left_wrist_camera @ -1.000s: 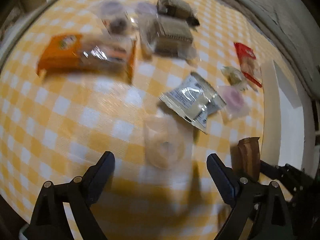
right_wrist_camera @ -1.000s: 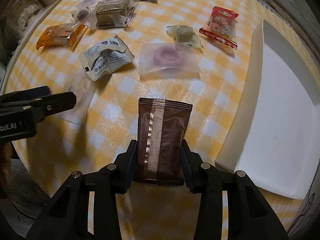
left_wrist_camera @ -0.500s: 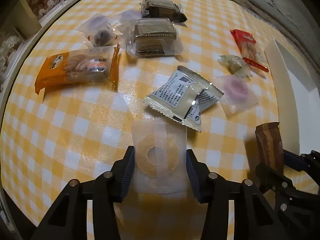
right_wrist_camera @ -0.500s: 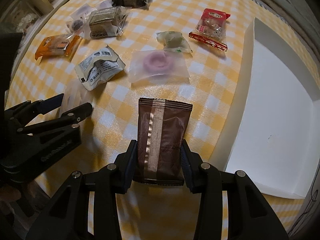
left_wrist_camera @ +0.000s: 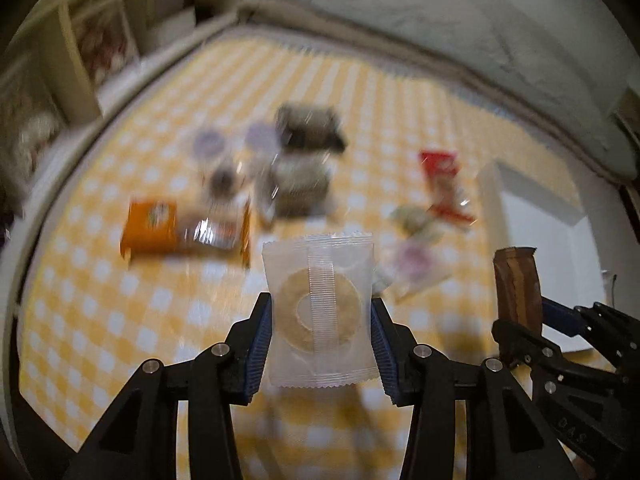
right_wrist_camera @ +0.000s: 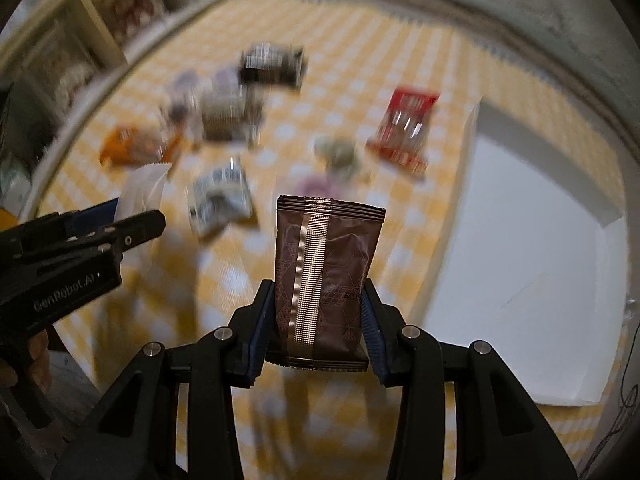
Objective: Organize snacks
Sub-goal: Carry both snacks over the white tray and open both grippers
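"GenRobot.AI" in pale letters along the side of the left gripper (right_wrist_camera: pixel 136 224).

Snack packets (left_wrist_camera: pixel 304 168) beyond the left hand-held gripper (left_wrist_camera: pixel 322 330) are smeared by motion blur; their labels cannot be read. The white tray (right_wrist_camera: pixel 532 264), right of the right hand-held gripper (right_wrist_camera: pixel 318 322), is cut off by the lens rim. The desk (right_wrist_camera: pixel 344 64) pattern is blurred, and shelf (right_wrist_camera: pixel 64 56) contents at far left cannot be made out.
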Motion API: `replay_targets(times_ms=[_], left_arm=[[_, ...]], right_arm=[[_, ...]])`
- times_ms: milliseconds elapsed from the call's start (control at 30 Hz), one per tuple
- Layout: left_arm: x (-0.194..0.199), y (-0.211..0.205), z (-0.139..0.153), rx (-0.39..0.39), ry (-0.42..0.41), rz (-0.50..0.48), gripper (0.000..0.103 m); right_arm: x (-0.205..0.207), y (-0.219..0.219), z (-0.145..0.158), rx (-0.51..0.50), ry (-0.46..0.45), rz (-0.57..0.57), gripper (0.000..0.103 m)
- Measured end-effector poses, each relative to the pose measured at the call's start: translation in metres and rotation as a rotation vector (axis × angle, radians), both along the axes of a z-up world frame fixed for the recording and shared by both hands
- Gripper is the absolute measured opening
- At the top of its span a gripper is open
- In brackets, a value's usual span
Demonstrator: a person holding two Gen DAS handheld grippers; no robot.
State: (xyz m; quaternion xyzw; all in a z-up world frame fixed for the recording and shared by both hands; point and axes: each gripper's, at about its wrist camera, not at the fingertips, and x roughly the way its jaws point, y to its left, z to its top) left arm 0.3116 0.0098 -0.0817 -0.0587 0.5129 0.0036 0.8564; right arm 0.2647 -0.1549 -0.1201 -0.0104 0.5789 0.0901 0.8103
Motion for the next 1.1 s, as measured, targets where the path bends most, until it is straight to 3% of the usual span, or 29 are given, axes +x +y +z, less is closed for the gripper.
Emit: replay_targets(times_ms=[200, 333, 767, 1100], left_arm=[[-0.017, -0.032, 0.041, 0.049, -0.142, -0.094, 0.046], [-0.026, -0.053, 0.052, 0.039, -0.178, -0.137, 0.046], [0.002, -0.138, 0.043, 0.060, -0.163, -0.284, 0.046], [0.039, -0.199, 0.005, 0.056, -0.095, -0.387, 0.046]], right_arm=[[-0.004, -0.022, 0.036, -0.010, -0.132, -0.067, 0.042], [-0.005, -0.045, 0.051, -0.007, -0.168, -0.132, 0.042], [-0.026, -0.135, 0.069, -0.060, -0.233, -0.310, 0.042], [-0.046, -0.209, 0.051, -0.102, -0.190, -0.436, 0.042]])
